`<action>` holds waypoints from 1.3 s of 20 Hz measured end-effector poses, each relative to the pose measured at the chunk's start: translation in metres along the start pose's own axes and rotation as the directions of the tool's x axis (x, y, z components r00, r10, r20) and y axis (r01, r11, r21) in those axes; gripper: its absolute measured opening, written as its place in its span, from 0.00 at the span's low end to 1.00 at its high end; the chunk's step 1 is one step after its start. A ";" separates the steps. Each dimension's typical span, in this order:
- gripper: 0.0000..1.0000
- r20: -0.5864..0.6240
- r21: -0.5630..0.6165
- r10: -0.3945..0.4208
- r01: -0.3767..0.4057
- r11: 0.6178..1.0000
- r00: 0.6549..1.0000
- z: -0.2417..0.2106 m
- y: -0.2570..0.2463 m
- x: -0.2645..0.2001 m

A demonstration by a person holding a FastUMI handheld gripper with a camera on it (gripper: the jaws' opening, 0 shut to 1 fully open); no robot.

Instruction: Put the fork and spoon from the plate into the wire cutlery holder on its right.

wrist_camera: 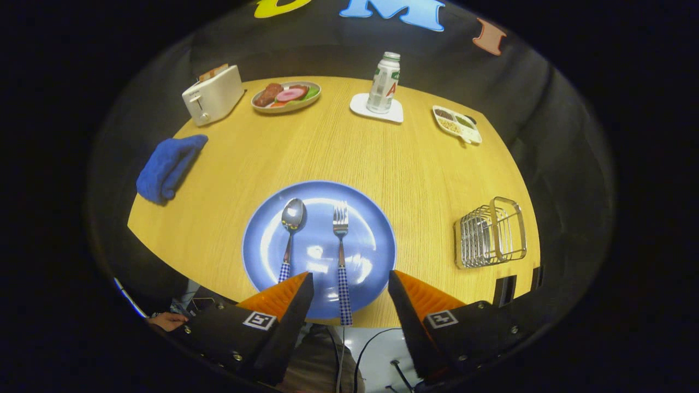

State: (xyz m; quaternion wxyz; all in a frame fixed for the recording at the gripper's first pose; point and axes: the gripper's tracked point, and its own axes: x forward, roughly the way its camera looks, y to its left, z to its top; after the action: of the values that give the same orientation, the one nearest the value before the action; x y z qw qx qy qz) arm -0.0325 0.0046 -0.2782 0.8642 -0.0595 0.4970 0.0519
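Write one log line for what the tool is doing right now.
tool: open, above table edge | checked-handle metal fork: between fingers, on round blue plate | matching spoon: on plate | wire cutlery holder: empty

The claw's (350,281) left finger (284,297) hides the lower end of the spoon's (290,229) handle.

Gripper (350,284) fingers (297,305) spread wide apart, nothing between

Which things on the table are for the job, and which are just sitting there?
For the job: fork, spoon, blue plate, wire cutlery holder, and the open hand-held gripper, its fingers either side of the fork handle.

Just sitting there: toaster, food plate, bottle on a coaster, divided dish, blue cloth.
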 end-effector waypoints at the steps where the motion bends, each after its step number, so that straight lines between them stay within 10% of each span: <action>1: 0.81 -0.029 -0.012 -0.004 0.004 1.000 1.000 -0.006 0.000 0.004; 7: 0.73 -0.131 -0.085 -0.011 0.000 0.996 0.991 -0.021 0.002 0.027; 11: 0.48 -0.205 -0.077 0.003 -0.019 0.997 0.979 -0.032 0.006 0.045; 13: 0.14 -0.251 -0.071 0.010 -0.029 0.997 0.968 -0.041 0.005 0.050; 26: 0.03 -0.372 -0.079 0.118 -0.158 0.984 0.921 -0.024 -0.021 0.018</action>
State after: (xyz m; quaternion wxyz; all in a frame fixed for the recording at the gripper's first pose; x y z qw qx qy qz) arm -0.0404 -0.0195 -0.3049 0.7463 -0.0793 0.6485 0.1274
